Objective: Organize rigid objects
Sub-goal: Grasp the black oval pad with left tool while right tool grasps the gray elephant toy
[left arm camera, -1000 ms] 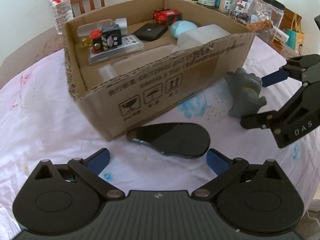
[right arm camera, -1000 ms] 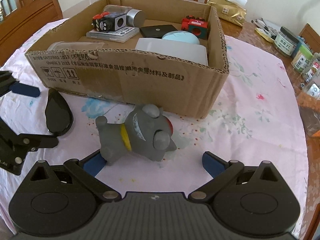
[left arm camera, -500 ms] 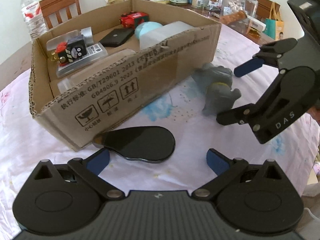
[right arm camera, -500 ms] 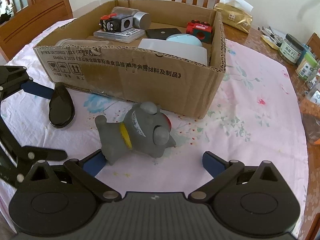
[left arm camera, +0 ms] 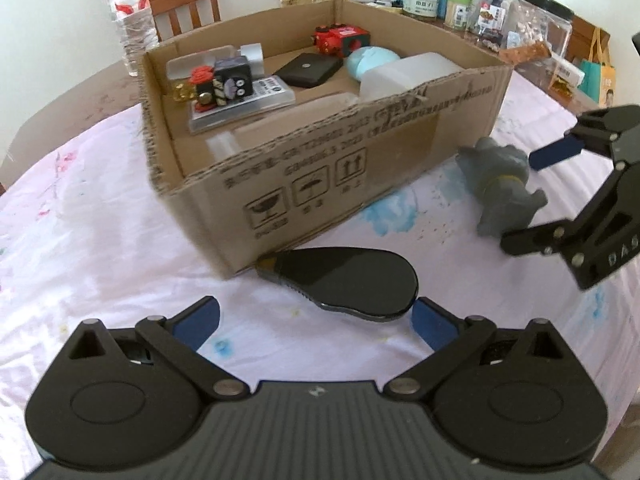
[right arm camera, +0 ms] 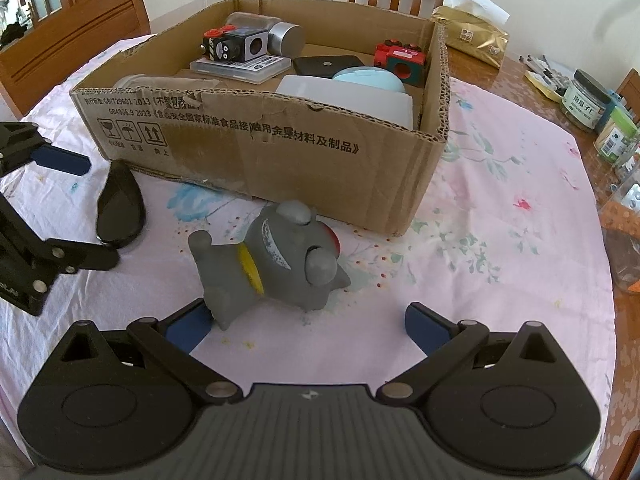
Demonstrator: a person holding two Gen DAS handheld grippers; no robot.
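Cardboard box (right arm camera: 280, 152) wall hides half its white container (right arm camera: 348, 92).

Two black grippers, left gripper (left arm camera: 315, 316) and right gripper (right arm camera: 306, 320): blue-padded jaws, silver pivot screws, ribbed housings.

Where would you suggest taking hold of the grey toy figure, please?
Probably across the narrow body just behind the yellow collar of the grey toy figure. It lies on its side, so the open right gripper could close from the near side; the head looks wider.
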